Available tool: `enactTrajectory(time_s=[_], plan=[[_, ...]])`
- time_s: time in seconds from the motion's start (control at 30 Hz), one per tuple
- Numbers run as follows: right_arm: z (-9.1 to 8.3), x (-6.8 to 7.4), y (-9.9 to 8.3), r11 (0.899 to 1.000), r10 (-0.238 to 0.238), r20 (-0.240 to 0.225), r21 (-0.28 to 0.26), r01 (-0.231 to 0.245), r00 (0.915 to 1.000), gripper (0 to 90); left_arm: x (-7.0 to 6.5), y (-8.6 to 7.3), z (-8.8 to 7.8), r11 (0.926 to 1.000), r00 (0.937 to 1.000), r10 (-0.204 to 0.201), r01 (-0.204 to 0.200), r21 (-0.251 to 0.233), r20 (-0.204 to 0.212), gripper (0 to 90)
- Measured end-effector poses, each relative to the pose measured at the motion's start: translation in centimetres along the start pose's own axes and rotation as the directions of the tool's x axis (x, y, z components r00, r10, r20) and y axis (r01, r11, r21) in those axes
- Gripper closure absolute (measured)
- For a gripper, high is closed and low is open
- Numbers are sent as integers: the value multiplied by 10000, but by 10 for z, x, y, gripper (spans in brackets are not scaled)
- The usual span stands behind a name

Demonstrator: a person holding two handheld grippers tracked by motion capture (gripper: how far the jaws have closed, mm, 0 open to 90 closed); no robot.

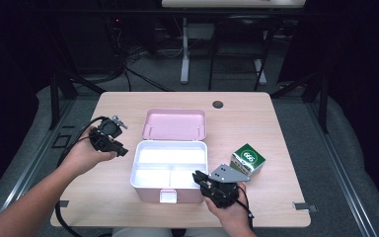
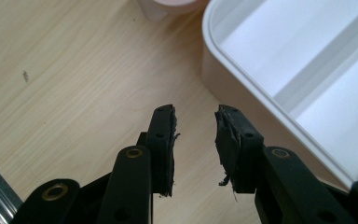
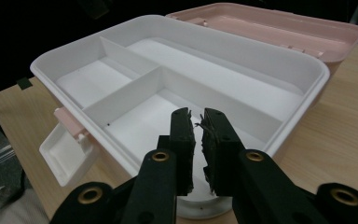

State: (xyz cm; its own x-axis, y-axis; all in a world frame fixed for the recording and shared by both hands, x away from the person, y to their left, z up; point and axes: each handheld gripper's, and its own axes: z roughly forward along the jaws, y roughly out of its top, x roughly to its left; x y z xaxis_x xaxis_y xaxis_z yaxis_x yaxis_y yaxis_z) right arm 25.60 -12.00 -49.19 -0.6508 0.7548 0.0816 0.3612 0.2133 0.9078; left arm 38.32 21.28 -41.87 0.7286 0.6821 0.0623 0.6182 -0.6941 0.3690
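An open box lies at the middle of the table, with a white compartment tray [image 1: 170, 144] and its pink lid [image 1: 175, 124] laid back behind it. My left gripper [image 1: 122, 150] hovers just left of the tray. In the left gripper view its jaws [image 2: 196, 112] stand apart over bare wood, nothing between them, with the tray's rim [image 2: 261, 95] to their right. My right gripper [image 1: 198, 177] sits at the tray's front right corner. In the right gripper view its jaws [image 3: 196, 114] are parted by only a narrow slit, empty, above the tray [image 3: 168, 21].
A small green and white carton [image 1: 247, 159] stands to the right of the tray, beside my right gripper. The tray's pink latch flap [image 1: 168, 196] hangs at its front wall. A round cable hole [image 1: 218, 104] marks the wooden table [image 1: 256, 118] behind the lid.
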Motion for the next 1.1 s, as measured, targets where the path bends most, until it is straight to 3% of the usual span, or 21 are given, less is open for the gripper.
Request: enactTrajectory(time_s=[0.27,0.4,0.47,0.6,0.7,0.8,0.9,1.0,1.1], plan=[[-11,-10,1,9986,263,264,-463,-251,9993,695,-5,0,1,9955,9957,928,-929,203,85,680],[-15,-13,1,9978,324,333,-584,-305,9989,668,-7,2,0,9848,9853,1705,-1702,340,-54,690],[-16,-14,0,9977,364,350,-580,-343,9987,661,-9,3,-2,9727,9735,2281,-2273,472,-145,692],[-17,-17,-1,9972,487,395,-583,-463,9980,649,-12,6,-5,9517,9534,3016,-3005,626,-81,697],[-18,-19,-1,9969,548,423,-593,-522,9976,640,-14,10,-6,9320,9352,3540,-3527,831,-5,696],[-18,-21,-2,9969,564,417,-569,-540,9975,629,-18,14,-8,9054,9114,4112,-4103,1089,154,699],[-18,-22,-3,9966,648,428,-547,-624,9970,618,-21,19,-8,8874,8955,4433,-4447,1219,397,708],[-18,-24,-4,9960,746,431,-519,-723,9963,614,-25,24,-8,8737,8846,4635,-4661,1393,524,715],[-18,-25,-4,9960,756,446,-508,-733,9961,613,-30,30,-8,8661,8765,4772,-4814,1351,639,718]])
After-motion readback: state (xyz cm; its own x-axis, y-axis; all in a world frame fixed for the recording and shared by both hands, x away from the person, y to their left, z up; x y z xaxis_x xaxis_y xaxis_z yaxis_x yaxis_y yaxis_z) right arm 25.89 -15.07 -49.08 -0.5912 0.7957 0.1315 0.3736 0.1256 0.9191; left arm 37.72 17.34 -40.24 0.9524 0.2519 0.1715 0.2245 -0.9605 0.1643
